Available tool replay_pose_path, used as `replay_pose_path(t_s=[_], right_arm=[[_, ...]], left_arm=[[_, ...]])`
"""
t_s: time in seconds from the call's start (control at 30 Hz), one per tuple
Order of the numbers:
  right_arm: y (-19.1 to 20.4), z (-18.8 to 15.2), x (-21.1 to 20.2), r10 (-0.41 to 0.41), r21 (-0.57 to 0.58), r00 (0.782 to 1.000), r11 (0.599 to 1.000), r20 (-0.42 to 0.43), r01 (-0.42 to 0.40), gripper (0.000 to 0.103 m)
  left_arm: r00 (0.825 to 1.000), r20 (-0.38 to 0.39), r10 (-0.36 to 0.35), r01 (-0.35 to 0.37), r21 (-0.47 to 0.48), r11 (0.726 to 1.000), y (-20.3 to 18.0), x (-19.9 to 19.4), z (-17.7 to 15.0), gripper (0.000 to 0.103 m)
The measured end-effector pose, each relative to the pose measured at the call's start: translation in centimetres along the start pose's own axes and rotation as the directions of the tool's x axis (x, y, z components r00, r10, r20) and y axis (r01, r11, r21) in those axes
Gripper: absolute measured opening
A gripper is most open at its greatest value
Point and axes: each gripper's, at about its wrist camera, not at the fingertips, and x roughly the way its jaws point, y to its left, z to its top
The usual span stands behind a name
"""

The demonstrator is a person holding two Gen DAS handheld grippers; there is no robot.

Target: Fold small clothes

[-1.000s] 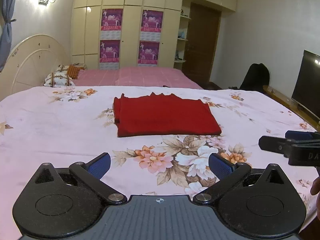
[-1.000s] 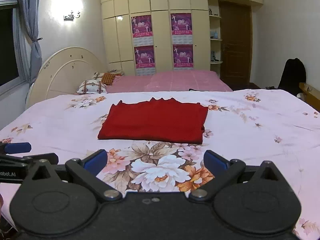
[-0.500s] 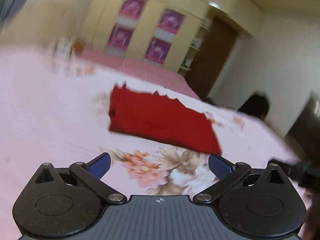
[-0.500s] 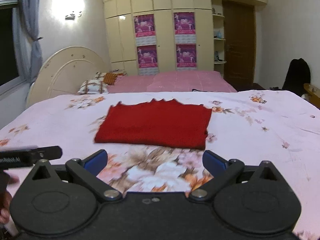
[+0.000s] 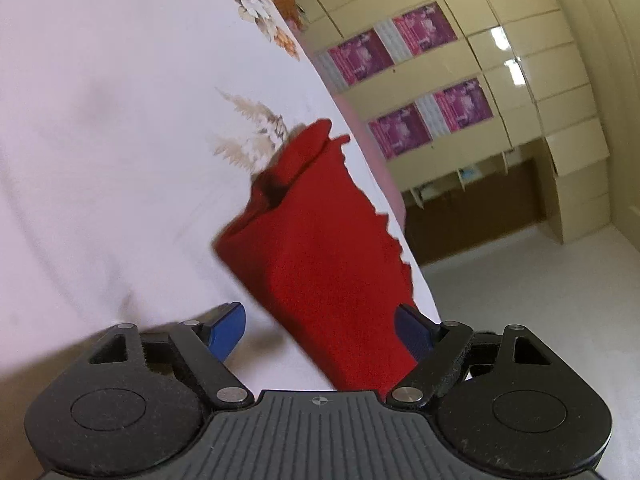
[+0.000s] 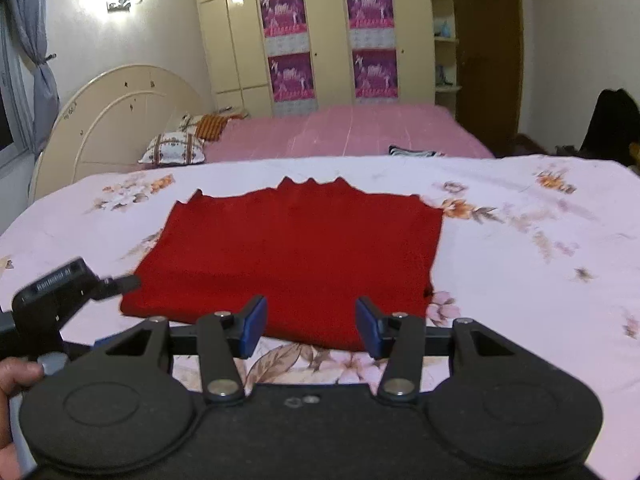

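Red folded cloth on a bed, ahead of the gaping right claw; left claw gapes too, its label blurred.

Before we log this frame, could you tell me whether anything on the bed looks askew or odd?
Little stands out. The folded red knit garment lies flat on the floral pink bedsheet; only its far edge is jagged, and its left end gapes slightly.

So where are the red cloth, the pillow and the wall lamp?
Red cloth (image 6: 296, 248), right wrist view, middle of its top face.
Pillow (image 6: 174, 148), right wrist view, centre of its patterned front.
Wall lamp (image 6: 120, 2), right wrist view, on its bracket.
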Motion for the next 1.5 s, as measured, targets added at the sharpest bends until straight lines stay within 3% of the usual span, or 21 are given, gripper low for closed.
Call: replay_pose_path(t_s=[0.13,0.27,0.43,0.67,0.83,0.87,0.9,0.93,0.97,1.0,1.13,1.17,1.2,1.27,1.33,1.4,1.5], right_arm=[[-0.4,1.1,3.8,0.035,0.0,0.999,0.999,-0.034,-0.035,0.042],[-0.3,2.2,7.2,0.074,-0.015,0.995,0.997,-0.06,-0.075,0.028],[0.4,3.1,10.9,0.109,-0.055,0.99,0.992,-0.087,-0.114,0.024],[2.2,3.8,14.4,0.121,-0.113,0.988,0.985,-0.091,-0.131,0.014],[2.0,2.9,15.9,0.092,-0.12,0.988,0.987,-0.121,-0.107,0.012],[1.9,2.9,15.6,0.093,-0.113,0.988,0.988,-0.119,-0.107,0.013],[1.8,3.0,15.4,0.094,-0.109,0.989,0.988,-0.118,-0.107,0.015],[1.7,2.9,15.3,0.095,-0.105,0.989,0.989,-0.117,-0.108,0.016],[1.6,2.9,15.2,0.098,-0.102,0.988,0.989,-0.119,-0.111,0.016],[1.4,2.9,15.1,0.1,-0.098,0.988,0.989,-0.121,-0.112,0.016],[0.9,3.3,14.8,0.1,-0.091,0.99,0.99,-0.1,-0.109,0.019],[0.7,3.4,14.8,0.104,-0.086,0.991,0.99,-0.089,-0.111,0.02],[0.4,3.6,14.6,0.112,-0.08,0.991,0.99,-0.077,-0.118,0.02],[0.2,3.9,14.9,0.129,-0.072,0.989,0.988,-0.072,-0.135,0.018],[0.2,4.0,15.4,0.15,-0.072,0.986,0.985,-0.076,-0.156,0.017],[0.6,3.8,16.1,0.151,-0.093,0.984,0.983,-0.095,-0.159,0.014],[0.8,3.2,16.9,0.123,-0.116,0.987,0.984,-0.108,-0.135,0.012]], left_arm=[[0.998,0.054,0.034,-0.033,-0.02,0.999,-0.6,2.0,1.0,0.072],[0.993,0.081,0.087,-0.082,-0.063,0.995,0.3,2.8,1.9,0.03],[0.996,0.058,0.069,-0.062,-0.103,0.993,1.6,3.8,2.9,0.009],[0.988,0.153,-0.025,0.032,-0.044,0.999,0.1,1.6,3.3,0.007],[0.994,0.106,-0.006,0.016,-0.091,0.996,1.0,2.6,3.8,0.007],[0.995,0.096,0.006,0.004,-0.101,0.995,1.1,2.8,3.8,0.011],[0.996,0.083,0.037,-0.027,-0.112,0.993,1.2,3.0,3.7,0.04],[0.996,0.085,0.04,-0.03,-0.123,0.992,1.2,3.1,3.6,0.049],[0.994,0.109,-0.003,0.016,-0.12,0.993,1.1,3.0,3.4,0.061],[0.993,0.115,-0.009,0.022,-0.109,0.994,0.8,3.0,3.3,0.064],[0.991,0.13,0.021,-0.01,-0.088,0.996,0.6,3.9,3.4,0.062],[0.991,0.135,0.02,-0.007,-0.097,0.995,0.8,3.8,3.5,0.054],[0.991,0.129,0.04,-0.027,-0.1,0.995,0.9,4.3,3.7,0.038],[0.993,0.094,0.07,-0.059,-0.116,0.992,1.6,5.3,4.2,0.015],[0.995,0.079,0.057,-0.046,-0.133,0.99,2.0,6.1,4.6,0.012],[0.995,0.078,0.06,-0.053,-0.086,0.995,1.2,6.2,4.9,0.01],[0.993,0.113,-0.011,0.013,-0.012,1.0,-0.4,5.2,5.3,0.01]])
